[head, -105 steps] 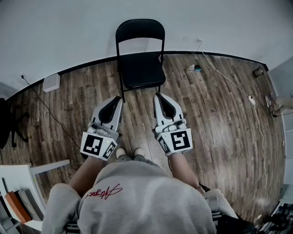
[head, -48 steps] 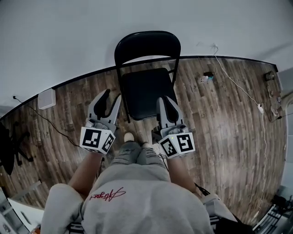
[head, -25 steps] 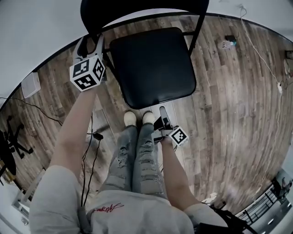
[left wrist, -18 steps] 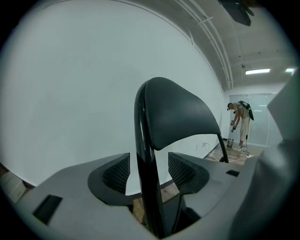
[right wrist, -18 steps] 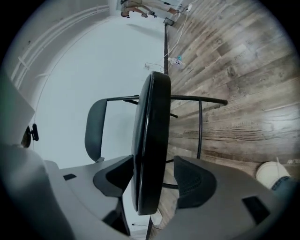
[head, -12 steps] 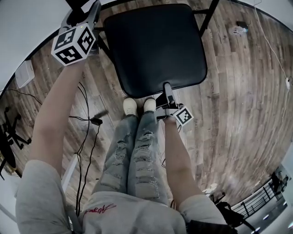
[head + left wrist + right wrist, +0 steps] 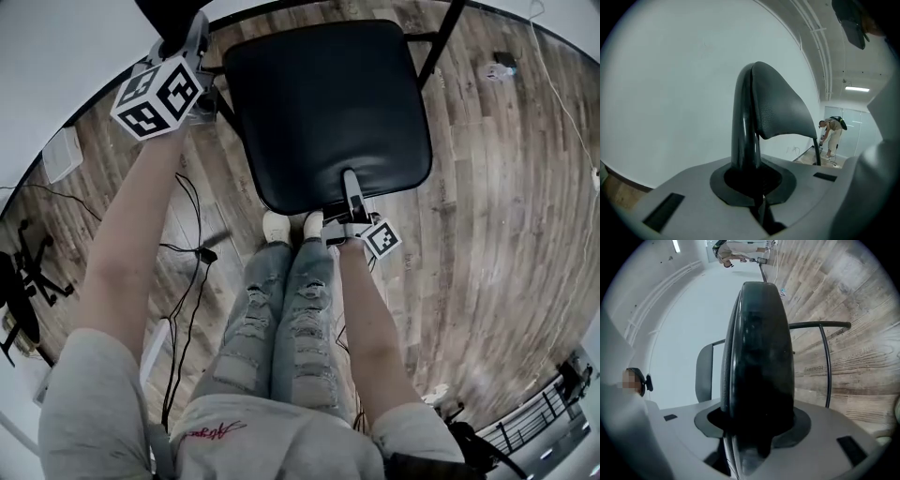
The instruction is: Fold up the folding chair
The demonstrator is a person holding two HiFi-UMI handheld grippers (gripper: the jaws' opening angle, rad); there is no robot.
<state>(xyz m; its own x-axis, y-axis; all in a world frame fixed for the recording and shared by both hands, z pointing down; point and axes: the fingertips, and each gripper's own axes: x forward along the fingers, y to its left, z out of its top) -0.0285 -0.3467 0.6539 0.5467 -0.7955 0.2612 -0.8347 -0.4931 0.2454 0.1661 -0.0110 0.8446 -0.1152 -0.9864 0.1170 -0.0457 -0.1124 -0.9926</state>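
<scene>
Two tools on the folding chair (image 7: 328, 103) by the wall (image 7: 56, 47): left tool (image 7: 194, 33) just clamped the backrest tube (image 7: 743, 126), right tool (image 7: 350, 180) has jaws just narrowed a touch but apart around the front of the seat (image 7: 759, 357).

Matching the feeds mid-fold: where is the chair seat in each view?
Head view: the seat fills the top centre.
Left gripper view: not in it; only the tube and the backrest show.
Right gripper view: the seat is edge-on, running down the centre.
Shared landmark: the white wall.
</scene>
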